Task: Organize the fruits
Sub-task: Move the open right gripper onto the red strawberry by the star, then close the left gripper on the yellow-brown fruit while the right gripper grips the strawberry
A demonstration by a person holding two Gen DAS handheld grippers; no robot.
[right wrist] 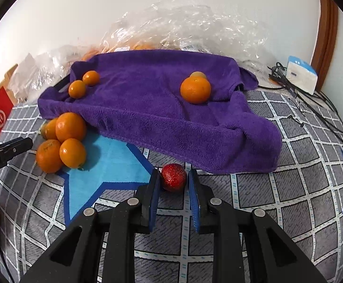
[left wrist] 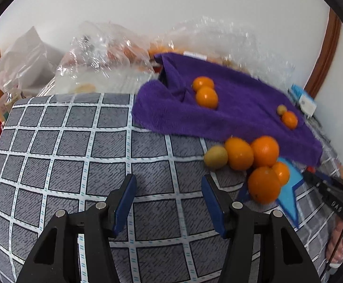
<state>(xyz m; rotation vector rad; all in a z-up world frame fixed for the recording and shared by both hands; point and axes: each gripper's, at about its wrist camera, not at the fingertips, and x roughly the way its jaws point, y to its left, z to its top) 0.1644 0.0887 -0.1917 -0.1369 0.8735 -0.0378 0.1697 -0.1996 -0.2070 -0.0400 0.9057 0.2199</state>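
Right claw (right wrist: 173,181): blue pads closed against both sides of a small red glittery fruit (right wrist: 173,177), which sits at the fingertips, low over the grey checked surface (right wrist: 277,188). Whether the fruit rests on the surface or is lifted clear, I cannot tell.

Directly ahead of the right claw, just past the red fruit: the near hem of a purple towel (right wrist: 147,108), draped over something raised. On the towel, ahead and slightly right: one large orange (right wrist: 195,89) with a smaller yellowish fruit (right wrist: 198,74) touching it behind. Ahead and far left on the towel: two small oranges (right wrist: 83,84), touching.

Left of the right claw: a cluster of oranges (right wrist: 63,141) heaped together, partly on a blue star patch (right wrist: 105,165) printed in the surface, against the towel's edge.

Left claw (left wrist: 168,184): jaws wide apart, nothing between them, held above the checked surface. Ahead and to its right lies the same orange cluster (left wrist: 258,162), with a greenish-yellow fruit (left wrist: 216,157) touching its near-left side.

Behind the towel: crumpled clear plastic bags (right wrist: 195,28) against the white wall.
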